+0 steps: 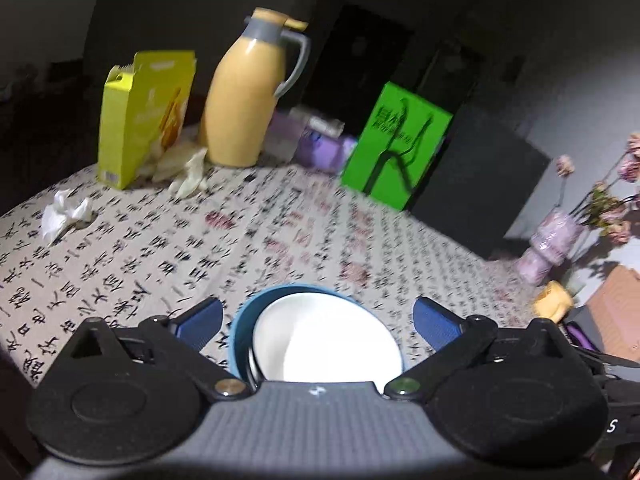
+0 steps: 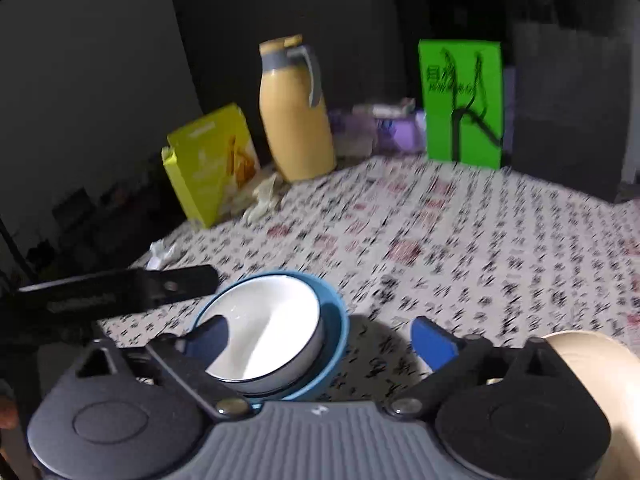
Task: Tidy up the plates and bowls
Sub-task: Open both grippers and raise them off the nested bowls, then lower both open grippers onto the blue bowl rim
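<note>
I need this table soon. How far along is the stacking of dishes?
Done: the white bowl sits nested in the blue bowl on the tablecloth. In hand: nothing; left claw and right claw are open. No other dishes are visible.

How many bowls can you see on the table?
2. A white bowl sits nested inside a bigger blue bowl, near the table's front edge, just ahead of both open claws. More dishes could be hidden beneath the claws.
</note>
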`<state>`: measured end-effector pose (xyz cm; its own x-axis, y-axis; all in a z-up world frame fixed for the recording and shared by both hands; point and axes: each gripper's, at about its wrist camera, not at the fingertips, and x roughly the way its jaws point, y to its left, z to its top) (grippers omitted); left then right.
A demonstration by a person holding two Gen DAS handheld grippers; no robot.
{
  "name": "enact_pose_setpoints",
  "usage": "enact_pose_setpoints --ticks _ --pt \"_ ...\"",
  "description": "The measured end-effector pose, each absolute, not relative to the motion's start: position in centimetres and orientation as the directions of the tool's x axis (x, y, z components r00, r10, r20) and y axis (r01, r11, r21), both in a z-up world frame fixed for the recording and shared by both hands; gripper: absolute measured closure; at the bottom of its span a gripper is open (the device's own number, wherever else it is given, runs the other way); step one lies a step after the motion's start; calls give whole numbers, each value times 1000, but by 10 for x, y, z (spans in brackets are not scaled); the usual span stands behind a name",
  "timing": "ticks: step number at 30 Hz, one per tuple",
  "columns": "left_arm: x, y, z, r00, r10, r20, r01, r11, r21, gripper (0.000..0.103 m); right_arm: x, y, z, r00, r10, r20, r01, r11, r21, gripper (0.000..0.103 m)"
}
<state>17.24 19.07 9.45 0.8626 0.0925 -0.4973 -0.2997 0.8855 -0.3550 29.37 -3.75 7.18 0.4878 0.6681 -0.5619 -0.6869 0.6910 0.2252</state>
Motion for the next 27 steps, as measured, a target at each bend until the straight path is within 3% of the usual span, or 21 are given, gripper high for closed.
enact_pose_setpoints --ticks 6,11,20,27 --pt "146 171 91 907 163 -389 -296 903 -312 0 264 -70 61 623 661 -419 -682 721 124 0" --pt "125 155 83 925 218 -311 -306 913 -269 0 245 -90 44 654 657 -375 -675 731 105 0" --pt "98 145 62 919 268 -288 -336 917 -218 0 217 -113 22 694 649 -312 -659 747 88 0" --pt "87 158 55 921 248 -299 -328 910 -254 0 211 -128 12 646 748 -151 -720 663 204 0"
